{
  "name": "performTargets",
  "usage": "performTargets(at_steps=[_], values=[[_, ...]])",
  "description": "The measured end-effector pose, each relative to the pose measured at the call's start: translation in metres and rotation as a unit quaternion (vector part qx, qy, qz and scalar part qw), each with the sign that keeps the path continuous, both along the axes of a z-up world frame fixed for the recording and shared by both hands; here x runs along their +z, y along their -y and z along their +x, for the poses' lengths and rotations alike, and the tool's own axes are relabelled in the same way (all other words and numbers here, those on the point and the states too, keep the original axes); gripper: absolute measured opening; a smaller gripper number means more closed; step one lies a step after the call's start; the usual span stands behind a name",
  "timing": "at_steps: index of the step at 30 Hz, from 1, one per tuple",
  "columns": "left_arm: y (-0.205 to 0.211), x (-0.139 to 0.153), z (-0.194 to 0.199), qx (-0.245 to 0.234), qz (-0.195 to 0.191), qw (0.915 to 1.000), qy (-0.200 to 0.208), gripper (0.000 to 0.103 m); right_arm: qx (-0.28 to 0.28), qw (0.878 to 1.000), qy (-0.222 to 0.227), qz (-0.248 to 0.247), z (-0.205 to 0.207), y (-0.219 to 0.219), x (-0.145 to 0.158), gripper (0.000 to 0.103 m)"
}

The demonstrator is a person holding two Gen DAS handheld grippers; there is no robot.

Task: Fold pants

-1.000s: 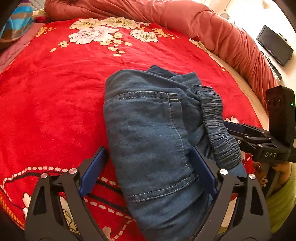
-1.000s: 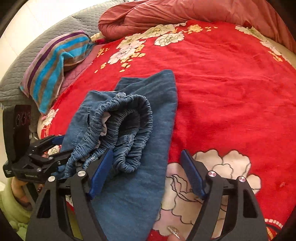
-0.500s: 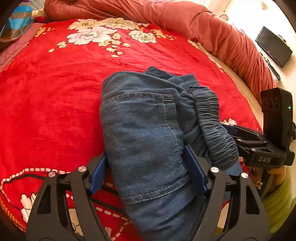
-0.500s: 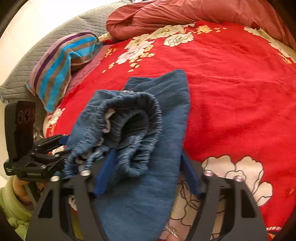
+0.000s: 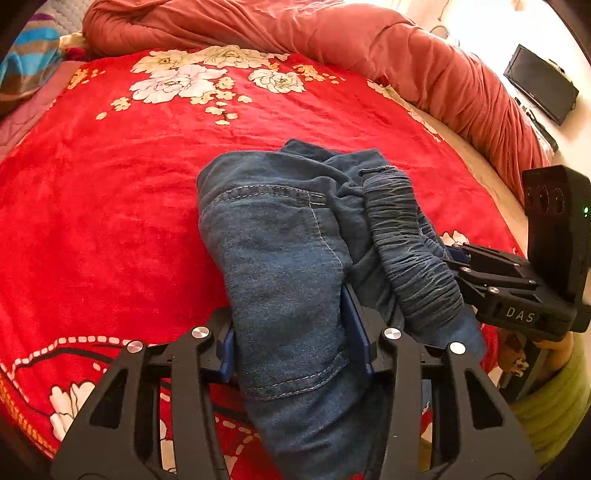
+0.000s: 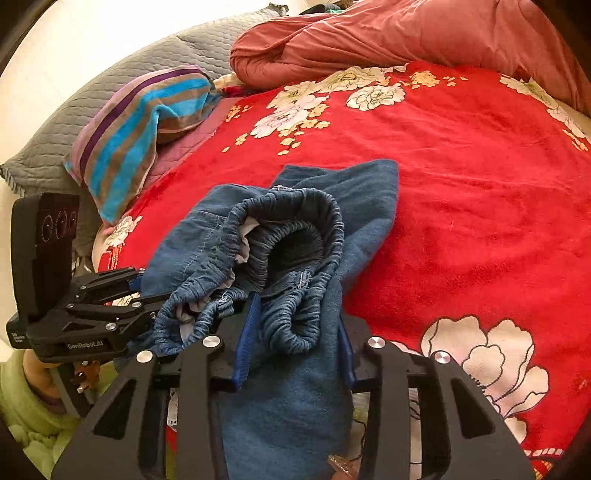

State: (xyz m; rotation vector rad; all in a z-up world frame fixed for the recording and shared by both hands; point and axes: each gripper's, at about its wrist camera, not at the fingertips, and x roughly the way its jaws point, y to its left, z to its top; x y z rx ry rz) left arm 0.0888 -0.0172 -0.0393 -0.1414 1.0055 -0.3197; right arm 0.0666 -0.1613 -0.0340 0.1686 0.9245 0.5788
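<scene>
Blue denim pants [image 5: 280, 236] lie bunched on the red floral blanket [image 5: 92, 206], with the elastic waistband [image 5: 410, 266] gathered on their right side. My left gripper [image 5: 290, 332] straddles the pocket side of the bundle. Its jaws are closing, and the blue pads touch the denim on both sides. In the right wrist view my right gripper [image 6: 295, 332] is closing around the waistband [image 6: 295, 236] and the leg fabric [image 6: 369, 192], which fills the gap between the pads. Each gripper shows in the other's view: the right gripper [image 5: 456, 258] and the left gripper [image 6: 138, 288].
A rolled pink-red quilt [image 5: 332, 33] runs along the far edge of the bed. A striped towel [image 6: 136, 125] lies over a grey pillow [image 6: 122, 81] at the left. A black screen [image 5: 541, 85] stands beyond the bed on the right. The person's green sleeves [image 6: 22, 417] are at the near edge.
Both grippers' jaws have drawn inward from wide apart onto the denim. The fabric between them is squeezed narrower, and the waistband end has bunched up and lifted a little.
</scene>
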Motion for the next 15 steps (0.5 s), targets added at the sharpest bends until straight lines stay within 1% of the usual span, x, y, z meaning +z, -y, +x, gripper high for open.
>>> performTargets(at_steps=[1,3,4,5,6,7,10,11,12,13,15], values=[[-0.001,0.0,0.0,0.001,-0.002,1.0,-0.001,0.039,-0.001,1.0,-0.002,-0.002,0.0,0.0,0.0,0.037],[-0.002,-0.001,0.0,0.004,-0.008,1.0,-0.004,0.041,-0.007,1.0,-0.011,-0.002,0.002,0.001,-0.002,0.045],[-0.003,-0.001,0.0,0.005,-0.009,0.9999,-0.005,0.044,-0.01,1.0,-0.015,-0.004,0.003,0.001,-0.003,0.046],[-0.002,-0.002,0.0,0.005,-0.008,0.9999,-0.007,0.046,-0.012,1.0,-0.018,-0.006,0.004,0.002,-0.004,0.047],[-0.001,-0.004,0.001,0.004,-0.006,0.9999,-0.01,0.05,-0.012,1.0,-0.02,-0.005,0.004,0.002,-0.006,0.047],[-0.002,-0.005,0.002,0.006,-0.01,0.9998,-0.014,0.052,-0.012,1.0,-0.022,-0.003,0.005,0.003,-0.006,0.047],[-0.004,-0.011,0.007,0.009,-0.023,0.9994,-0.024,0.052,-0.012,1.0,-0.025,0.003,0.007,0.004,-0.009,0.046],[-0.004,-0.012,0.008,0.01,-0.024,0.9994,-0.025,0.05,-0.012,1.0,-0.023,0.002,0.007,0.004,-0.009,0.04],[-0.003,-0.011,0.007,0.007,-0.022,0.9995,-0.023,0.04,-0.008,1.0,-0.019,0.005,0.005,0.003,-0.008,0.034],[-0.002,-0.009,0.005,0.003,-0.017,0.9997,-0.019,0.034,-0.005,1.0,-0.013,0.004,0.003,0.003,-0.006,0.032],[0.003,-0.002,0.001,-0.002,-0.006,1.0,-0.007,0.031,-0.001,1.0,0.005,-0.007,-0.002,-0.001,0.001,0.03]])
